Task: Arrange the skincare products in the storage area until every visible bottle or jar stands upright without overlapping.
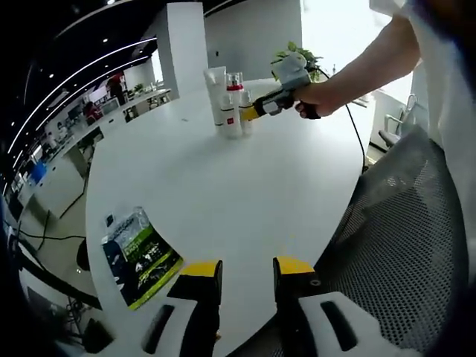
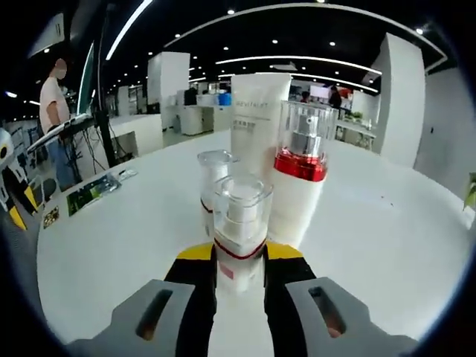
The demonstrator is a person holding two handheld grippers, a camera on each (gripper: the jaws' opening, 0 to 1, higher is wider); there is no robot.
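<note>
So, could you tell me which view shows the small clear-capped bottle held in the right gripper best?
The right gripper view: the small bottle stands upright and close up between the right gripper jaws, clear cap and red band plain. In the left gripper view it is a small distant shape beside the white tube on the table, partly hidden.

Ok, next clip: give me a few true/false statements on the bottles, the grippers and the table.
1. The right gripper is closed on a small clear-capped bottle. True.
2. The tall white tube lies flat. False: it stands upright.
3. The left gripper holds a bottle. False: its jaws are apart with nothing between.
4. A green-and-dark packet lies on the white table. True.
5. The red-banded pump bottle stands upright. True.
</note>
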